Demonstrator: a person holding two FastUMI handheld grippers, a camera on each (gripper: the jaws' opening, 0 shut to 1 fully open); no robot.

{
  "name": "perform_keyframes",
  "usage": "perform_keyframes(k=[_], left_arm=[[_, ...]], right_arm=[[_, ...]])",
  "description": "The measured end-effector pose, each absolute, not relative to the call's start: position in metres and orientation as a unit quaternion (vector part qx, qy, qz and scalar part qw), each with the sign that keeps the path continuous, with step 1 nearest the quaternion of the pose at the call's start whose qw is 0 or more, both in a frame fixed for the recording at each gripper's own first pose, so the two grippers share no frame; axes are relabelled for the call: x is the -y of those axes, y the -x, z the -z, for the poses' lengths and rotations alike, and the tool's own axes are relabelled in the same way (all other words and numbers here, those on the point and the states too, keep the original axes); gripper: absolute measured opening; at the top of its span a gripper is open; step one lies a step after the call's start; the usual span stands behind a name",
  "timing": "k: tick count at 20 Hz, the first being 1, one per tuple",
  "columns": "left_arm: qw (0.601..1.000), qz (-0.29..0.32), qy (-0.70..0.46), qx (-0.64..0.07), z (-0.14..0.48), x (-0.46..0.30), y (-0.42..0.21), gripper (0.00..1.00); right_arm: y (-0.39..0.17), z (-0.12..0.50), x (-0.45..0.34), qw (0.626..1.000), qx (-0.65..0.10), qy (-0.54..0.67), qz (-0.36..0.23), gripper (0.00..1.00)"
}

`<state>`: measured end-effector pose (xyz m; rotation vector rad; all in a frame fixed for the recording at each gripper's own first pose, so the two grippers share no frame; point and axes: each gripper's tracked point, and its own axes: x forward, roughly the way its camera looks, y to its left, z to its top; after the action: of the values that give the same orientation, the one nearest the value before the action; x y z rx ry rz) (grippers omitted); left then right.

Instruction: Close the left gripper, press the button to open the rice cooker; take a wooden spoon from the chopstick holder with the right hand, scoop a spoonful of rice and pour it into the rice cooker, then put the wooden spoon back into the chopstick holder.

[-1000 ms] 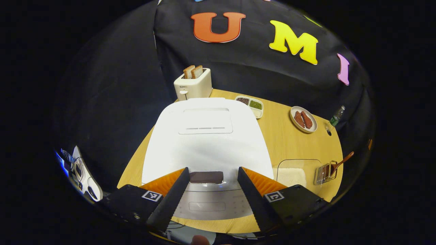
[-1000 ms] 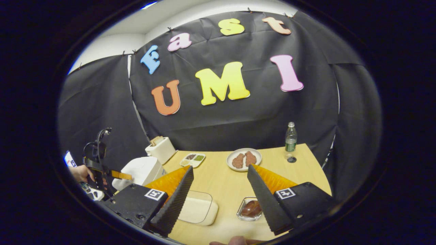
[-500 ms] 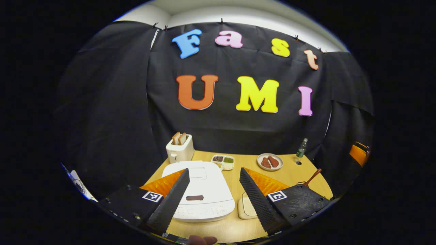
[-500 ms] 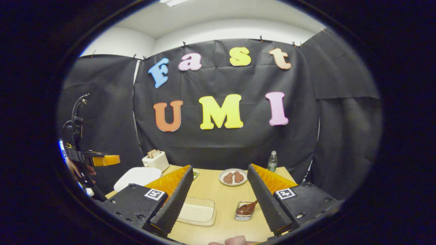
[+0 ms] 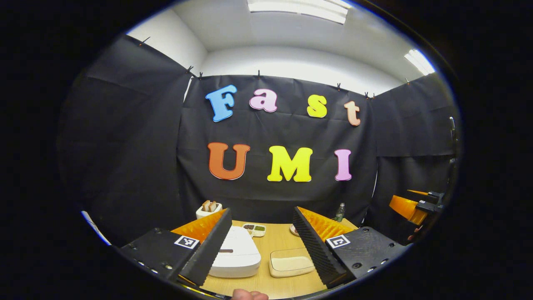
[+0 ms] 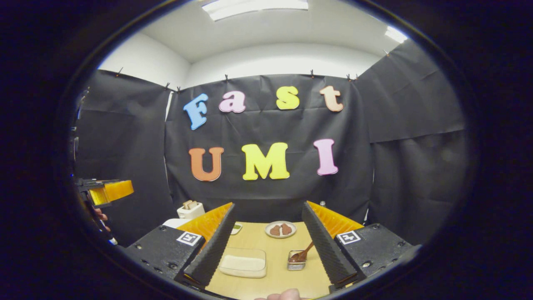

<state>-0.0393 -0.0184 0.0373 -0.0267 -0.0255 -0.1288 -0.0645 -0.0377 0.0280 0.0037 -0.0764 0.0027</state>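
Both grippers, left and right, gape empty, having risen back from the table within a second. Rice cooker sits lidded near its left edge; wooden spoon stands in the chopstick holder, fitting either a start or a finish.

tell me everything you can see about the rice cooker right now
The rice cooker is a white, rounded, smooth plastic-looking box, sitting flat on the wooden table at its left side. Its lid is shut, with a small dark button bar on top near the front. The left gripper is open and held back from it, not touching. A toaster stands behind it and a clear rice box lies to its right, apart.
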Motion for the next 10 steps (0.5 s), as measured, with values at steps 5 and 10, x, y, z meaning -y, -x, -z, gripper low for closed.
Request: perform_keyframes(k=[5,10], left_arm=[[0.997,0.071,0.017,0.03,-0.033,0.032,0.085,0.95],[0.996,0.085,0.003,0.034,-0.014,0.046,0.114,0.96]], right_arm=[[0.101,-0.013,0.035,0.999,0.041,-0.005,0.01,1.0],[0.128,0.018,0.031,1.0,0.017,-0.018,0.009,0.99]])
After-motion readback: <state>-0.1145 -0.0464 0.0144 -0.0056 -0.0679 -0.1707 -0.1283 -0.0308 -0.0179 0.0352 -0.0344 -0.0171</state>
